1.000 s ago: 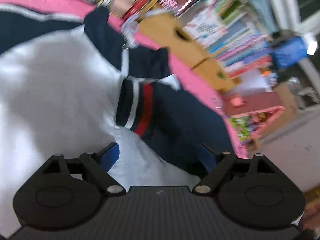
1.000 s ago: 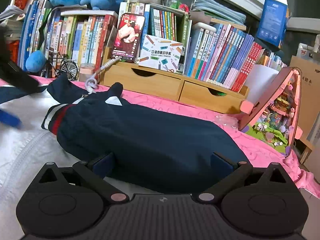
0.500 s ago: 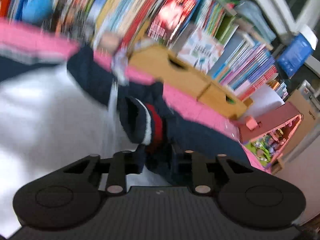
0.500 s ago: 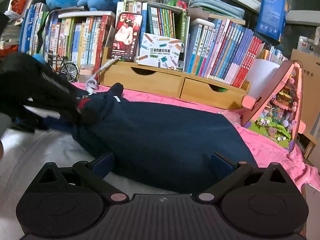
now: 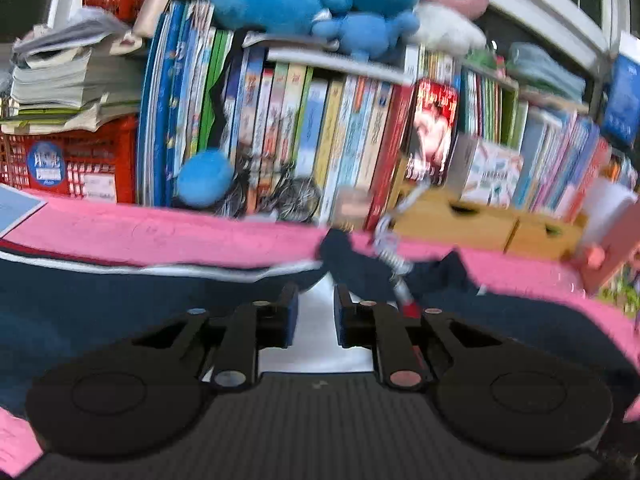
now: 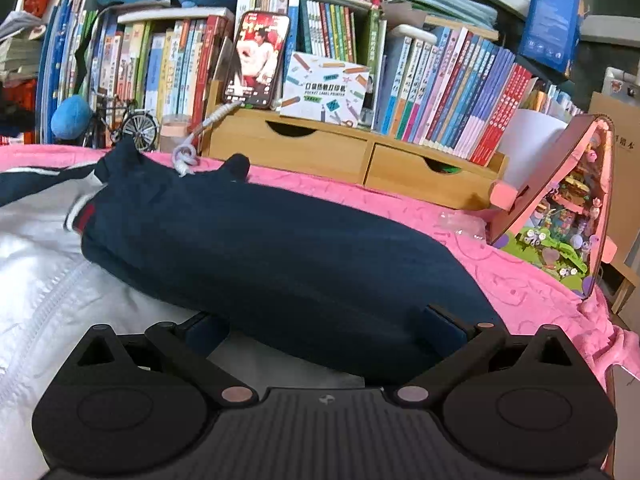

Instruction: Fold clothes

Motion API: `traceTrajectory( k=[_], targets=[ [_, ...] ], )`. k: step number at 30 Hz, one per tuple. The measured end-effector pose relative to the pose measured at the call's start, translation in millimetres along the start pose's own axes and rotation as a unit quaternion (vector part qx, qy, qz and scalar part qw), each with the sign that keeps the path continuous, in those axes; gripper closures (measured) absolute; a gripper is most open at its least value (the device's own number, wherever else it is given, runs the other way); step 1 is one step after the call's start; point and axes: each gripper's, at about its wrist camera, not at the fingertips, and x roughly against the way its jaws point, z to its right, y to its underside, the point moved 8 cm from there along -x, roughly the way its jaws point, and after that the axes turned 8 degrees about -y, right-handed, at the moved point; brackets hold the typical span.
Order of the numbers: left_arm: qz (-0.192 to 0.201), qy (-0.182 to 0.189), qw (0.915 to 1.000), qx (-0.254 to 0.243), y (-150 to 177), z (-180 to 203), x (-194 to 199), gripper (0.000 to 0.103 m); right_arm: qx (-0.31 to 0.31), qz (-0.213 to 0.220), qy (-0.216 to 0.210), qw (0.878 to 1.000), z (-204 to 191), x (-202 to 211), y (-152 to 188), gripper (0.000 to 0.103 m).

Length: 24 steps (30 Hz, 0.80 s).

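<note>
The card box (image 6: 325, 90) on the wooden drawer unit (image 6: 352, 156) reads "POCKET LABEL PRINTER" under a line of Chinese print; beside it a phone (image 6: 256, 62) leans on the books (image 6: 452, 92), its screen lit. The jacket (image 6: 276, 252), navy with white body panels, lies on the pink cover (image 6: 516, 284) of the tabletop, its navy sleeve folded across the white front and a red-and-white cuff (image 6: 80, 216) at the sleeve's end. Half a second ago my left hand-held gripper (image 5: 316, 312) pinched that cuff; now it holds nothing, its fingers narrowly apart over white cloth, and it faces the bookshelf. My right hand-held gripper (image 6: 320, 330) has stayed put, spread wide, low against the sleeve's near edge. One drawer (image 6: 428, 172) shows something green through its cut-out; a red crate (image 5: 68, 160) at the far left carries stacked papers (image 5: 60, 84)
</note>
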Motion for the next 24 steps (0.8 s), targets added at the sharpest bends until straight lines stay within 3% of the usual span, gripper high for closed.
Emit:
traceTrajectory(
  k=[1,2,3,5,7,9,11,15,16,19,22,23,24],
  targets=[
    [-0.009,0.006,0.9999,-0.013,4,-4,1,0.083,0.002,-0.004,-0.001,1.000,-1,-1,0,0.000],
    [-0.004,0.013,0.9989,-0.045,10,4,5,0.075,0.000,-0.004,-0.001,1.000,0,-1,0,0.000],
    [0.016,0.017,0.9950,-0.097,16,20,13,0.068,-0.003,-0.004,0.000,1.000,1,-1,0,0.000],
    [0.056,0.036,0.9792,-0.192,29,55,26,0.025,-0.009,-0.003,0.000,1.000,3,-1,1,0.000],
    [0.090,0.074,0.9556,-0.271,45,96,38,0.016,-0.015,-0.002,0.000,1.000,5,0,1,0.000],
    [0.091,0.120,0.9264,-0.345,66,134,40,0.016,-0.020,-0.001,0.000,1.000,7,0,1,0.000],
    [0.095,0.122,0.8939,-0.421,85,161,31,0.016,-0.026,0.000,0.000,1.000,9,1,1,0.000],
    [0.136,0.065,0.8457,-0.512,97,186,0,0.015,-0.036,-0.002,-0.005,0.999,12,0,2,0.000],
    [0.140,0.048,0.8381,-0.525,98,187,-11,0.015,-0.038,-0.003,-0.006,0.999,13,0,2,0.000],
    [0.153,0.009,0.8286,-0.539,88,187,-36,0.019,-0.041,-0.004,-0.010,0.999,13,-1,3,0.000],
    [0.143,-0.035,0.8210,-0.552,78,176,-54,0.056,-0.044,-0.005,-0.014,0.999,13,-1,3,0.000],
    [0.145,-0.052,0.8170,-0.556,76,172,-56,0.064,-0.045,-0.005,-0.015,0.999,13,-1,3,0.000],
    [0.149,-0.068,0.8128,-0.559,74,168,-58,0.066,-0.046,-0.004,-0.015,0.999,13,-1,3,0.000]
  ],
)
